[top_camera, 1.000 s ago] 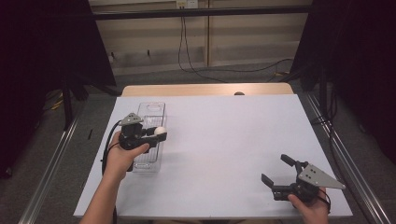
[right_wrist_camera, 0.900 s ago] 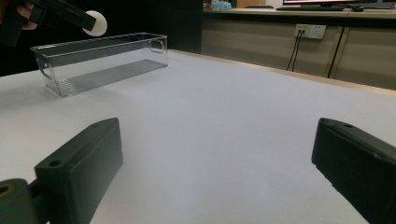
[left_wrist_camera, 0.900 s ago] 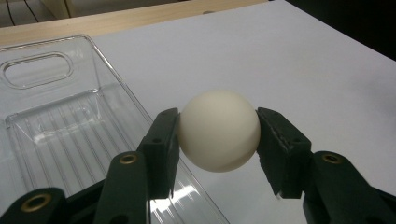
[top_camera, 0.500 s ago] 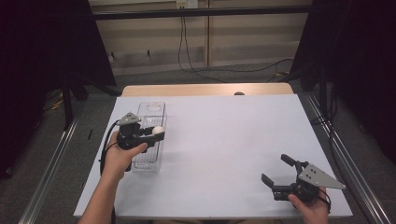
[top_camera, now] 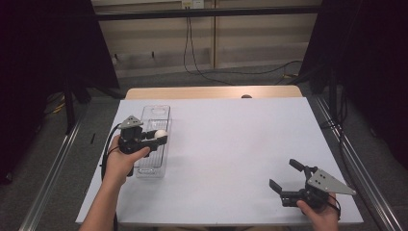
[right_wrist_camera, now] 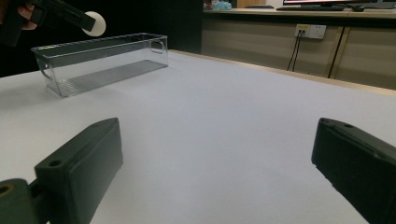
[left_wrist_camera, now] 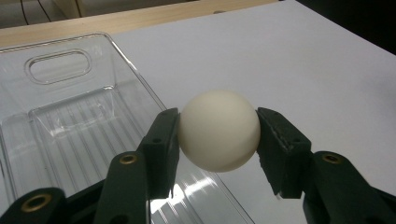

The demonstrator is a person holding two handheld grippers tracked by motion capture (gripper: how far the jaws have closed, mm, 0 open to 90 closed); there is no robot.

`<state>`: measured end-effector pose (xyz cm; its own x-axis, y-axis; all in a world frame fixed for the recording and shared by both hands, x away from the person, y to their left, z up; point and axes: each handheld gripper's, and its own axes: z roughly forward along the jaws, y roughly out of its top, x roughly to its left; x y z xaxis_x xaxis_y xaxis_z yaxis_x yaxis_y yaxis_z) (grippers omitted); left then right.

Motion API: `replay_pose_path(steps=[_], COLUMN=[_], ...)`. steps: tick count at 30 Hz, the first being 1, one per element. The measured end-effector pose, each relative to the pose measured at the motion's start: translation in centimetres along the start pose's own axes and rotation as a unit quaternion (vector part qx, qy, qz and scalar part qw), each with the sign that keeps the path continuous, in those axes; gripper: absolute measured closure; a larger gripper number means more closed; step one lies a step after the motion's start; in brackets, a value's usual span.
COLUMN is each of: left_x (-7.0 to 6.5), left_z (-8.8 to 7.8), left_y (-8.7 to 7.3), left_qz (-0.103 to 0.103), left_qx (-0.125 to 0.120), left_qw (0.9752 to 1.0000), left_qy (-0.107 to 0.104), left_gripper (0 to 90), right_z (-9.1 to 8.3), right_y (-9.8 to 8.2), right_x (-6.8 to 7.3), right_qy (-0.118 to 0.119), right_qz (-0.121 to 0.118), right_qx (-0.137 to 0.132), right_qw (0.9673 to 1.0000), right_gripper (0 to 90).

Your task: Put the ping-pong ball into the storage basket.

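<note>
The left gripper has its jaws clamped on a smooth cream-white ball, held above the right edge of a long clear plastic bin on the white counter; the bin lies at the counter's left side. The right gripper rests near the front right corner, well apart, jaws wide with nothing between them.

Each black claw carries a grey three-cornered plate, brass-ringed screw holes and a trailing black cable.
</note>
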<state>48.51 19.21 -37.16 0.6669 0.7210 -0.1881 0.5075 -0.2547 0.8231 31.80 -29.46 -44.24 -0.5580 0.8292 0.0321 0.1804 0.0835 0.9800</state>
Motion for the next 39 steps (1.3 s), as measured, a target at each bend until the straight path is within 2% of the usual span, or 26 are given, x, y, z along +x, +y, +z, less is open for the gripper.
replay_pose_path(steps=[3, 8, 11, 15, 17, 20, 39], left_x=[0.2, 0.4, 0.6, 0.8, 0.8, 1.0, 1.9], left_z=[-0.1, -0.2, -0.3, -0.3, -0.3, -0.3, -0.6], left_y=[0.0, -0.1, -0.1, -0.2, -0.2, -0.3, -0.3], left_qz=[0.005, 0.001, 0.002, 0.003, 0.003, -0.002, -0.001], left_qx=[0.005, 0.005, 0.009, 0.009, 0.011, 0.005, 0.008], left_qw=[1.0000, 1.0000, 0.9998, 0.9998, 0.9996, 0.9996, 0.9993], left_qy=[0.006, 0.007, 0.018, 0.017, 0.025, 0.026, 0.037], left_gripper=[51.1, 51.1, 51.1, 51.1, 51.1, 51.1, 51.1], right_z=[0.0, 0.0, 0.0, 0.0, 0.0, 0.0, 0.0], right_y=[0.0, 0.0, 0.0, 0.0, 0.0, 0.0, 0.0], right_x=[0.0, 0.0, 0.0, 0.0, 0.0, 0.0, 0.0], right_qy=[0.000, 0.002, 0.002, 0.001, 0.001, -0.001, 0.001], right_qz=[0.000, 0.001, 0.000, 0.003, 0.003, 0.003, 0.004], right_qx=[-0.001, 0.000, 0.000, 0.000, 0.000, -0.002, -0.001], right_qw=[1.0000, 1.0000, 1.0000, 1.0000, 1.0000, 1.0000, 1.0000], right_gripper=[1.4, 1.4, 1.4, 1.4, 1.4, 1.4, 1.4])
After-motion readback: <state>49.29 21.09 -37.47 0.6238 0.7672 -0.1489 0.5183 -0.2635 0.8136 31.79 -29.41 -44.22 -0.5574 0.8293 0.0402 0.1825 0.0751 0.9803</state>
